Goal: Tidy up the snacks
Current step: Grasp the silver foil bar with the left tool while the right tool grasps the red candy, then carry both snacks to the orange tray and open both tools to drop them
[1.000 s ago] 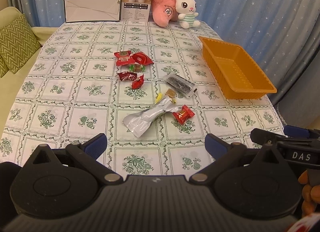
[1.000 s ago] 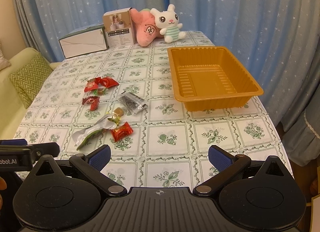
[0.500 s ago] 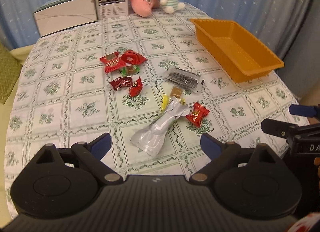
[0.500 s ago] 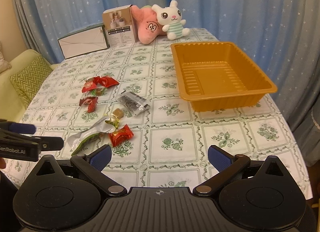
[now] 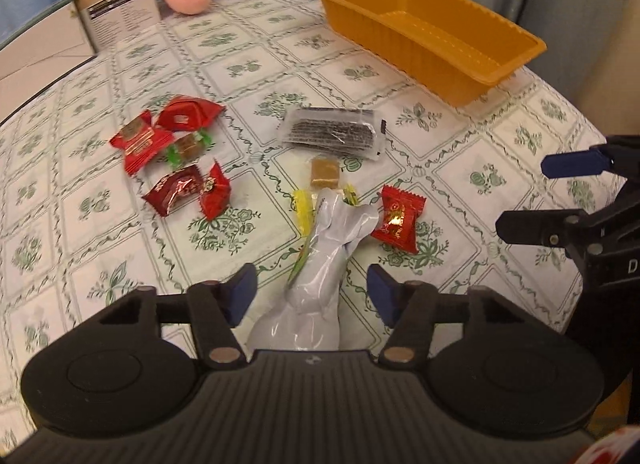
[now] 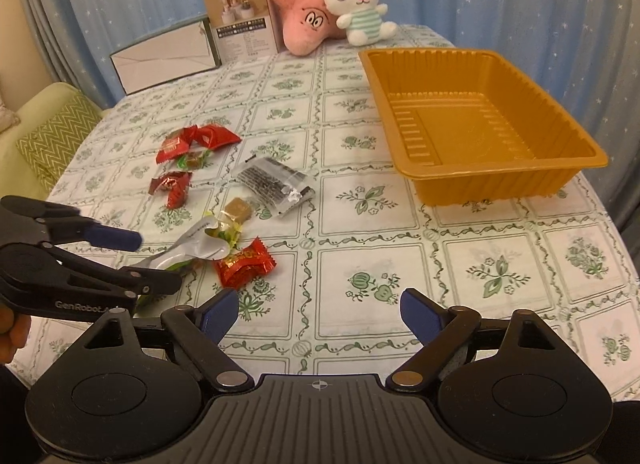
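A crumpled silver wrapper (image 5: 324, 256) lies on the tablecloth between the fingers of my left gripper (image 5: 310, 292). Its jaws are closing, and the pads stand just clear of the foil on both sides. A red candy (image 5: 398, 218) rests beside the wrapper, with a caramel (image 5: 324, 176) and a dark sachet (image 5: 332, 134) beyond it. More red candies (image 5: 168, 132) cluster to the left. My right gripper (image 6: 320, 312) hovers low over bare cloth, jaws closing slightly with nothing between them. The orange tray (image 6: 500, 184) sits empty at the right.
A white box (image 6: 164, 60), a printed carton (image 6: 244, 24) and two plush toys (image 6: 332, 12) line the table's far edge before blue curtains. A sofa with a green cushion (image 6: 56, 140) stands left. The table's right edge runs past the tray.
My left gripper dropped toward the table, rolled, and its jaws narrowed around the silver wrapper. My right gripper sank lower and its jaws narrowed a little.
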`<action>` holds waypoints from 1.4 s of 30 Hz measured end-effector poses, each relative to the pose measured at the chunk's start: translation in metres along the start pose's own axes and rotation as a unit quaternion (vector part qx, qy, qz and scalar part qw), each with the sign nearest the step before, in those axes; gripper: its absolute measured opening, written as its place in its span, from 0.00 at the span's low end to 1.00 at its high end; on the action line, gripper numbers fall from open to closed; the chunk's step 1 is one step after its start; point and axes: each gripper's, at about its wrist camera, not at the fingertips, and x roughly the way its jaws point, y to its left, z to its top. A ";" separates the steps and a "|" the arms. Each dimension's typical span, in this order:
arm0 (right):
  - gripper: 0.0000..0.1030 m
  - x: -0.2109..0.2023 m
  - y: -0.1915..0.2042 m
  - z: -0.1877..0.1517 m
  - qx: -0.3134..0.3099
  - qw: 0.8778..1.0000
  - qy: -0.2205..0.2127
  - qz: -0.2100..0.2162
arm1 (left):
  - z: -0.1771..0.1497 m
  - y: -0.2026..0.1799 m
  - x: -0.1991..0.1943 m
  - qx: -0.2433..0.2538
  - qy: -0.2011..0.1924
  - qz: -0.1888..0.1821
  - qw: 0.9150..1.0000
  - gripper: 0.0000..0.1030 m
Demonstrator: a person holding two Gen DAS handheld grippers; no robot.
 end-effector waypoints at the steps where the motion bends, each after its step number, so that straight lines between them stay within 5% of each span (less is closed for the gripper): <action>1: 0.86 0.003 0.001 0.000 0.001 1.000 0.002 0.001 | 0.001 0.000 0.003 0.007 0.003 -0.003 1.000 0.44; 7: 0.86 0.019 0.006 -0.001 0.002 1.000 0.013 0.013 | 0.001 -0.003 0.012 0.038 0.013 -0.008 0.999 0.29; 13: 0.84 0.030 0.016 0.003 -0.007 0.999 0.013 0.033 | -0.001 0.008 0.004 -0.007 -0.005 -0.013 1.000 0.27; 29: 0.56 0.074 0.049 0.012 -0.162 0.985 0.009 0.060 | -0.003 0.027 -0.024 -0.097 -0.043 -0.021 0.994 0.27; 31: 0.48 0.075 0.050 0.012 -0.173 0.983 0.006 0.055 | -0.003 0.026 -0.024 -0.100 -0.043 -0.022 0.994 0.27; 34: 0.22 0.074 0.049 0.013 -0.173 0.984 0.004 0.051 | -0.004 0.025 -0.023 -0.107 -0.043 -0.022 0.993 0.27; 42: 0.22 0.055 0.042 0.011 -0.150 0.988 -0.012 0.039 | -0.003 0.020 -0.028 -0.130 -0.043 -0.024 0.990 0.27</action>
